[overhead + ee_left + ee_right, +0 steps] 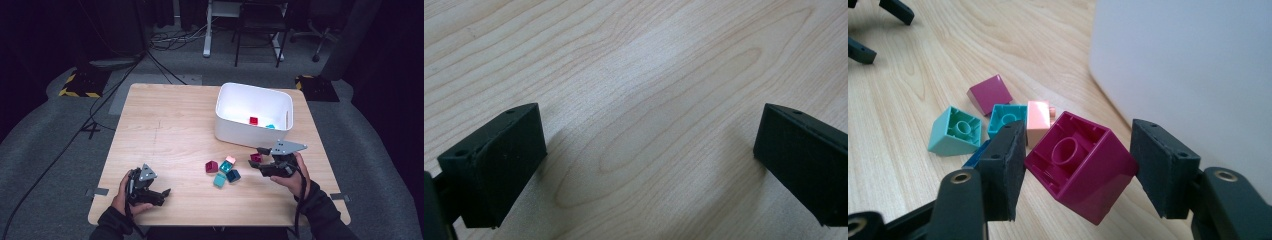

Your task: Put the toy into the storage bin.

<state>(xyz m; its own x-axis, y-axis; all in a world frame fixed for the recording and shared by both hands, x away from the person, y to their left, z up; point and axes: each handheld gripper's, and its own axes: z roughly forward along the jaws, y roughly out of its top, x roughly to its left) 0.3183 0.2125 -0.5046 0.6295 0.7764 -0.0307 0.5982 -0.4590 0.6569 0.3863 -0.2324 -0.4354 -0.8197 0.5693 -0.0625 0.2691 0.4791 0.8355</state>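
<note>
Right gripper (1078,165) clamping magenta block (1083,165) (hollow side up), left gripper (649,150) jaws spread

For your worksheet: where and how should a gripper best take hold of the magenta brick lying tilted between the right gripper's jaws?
Probably across two opposite flat side walls of the magenta brick, approaching from the person's side as the right gripper does. The brick lies tilted with its hollow underside up, so the smooth walls face the pads; the white bin blocks the far side.

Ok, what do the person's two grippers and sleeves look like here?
Both are black two-jaw tools. The left gripper and right gripper each carry a grey three-cornered plate on top. The jaws are flat black blocks with small screw holes. A black cable trails from each. The sleeves are dark.
</note>
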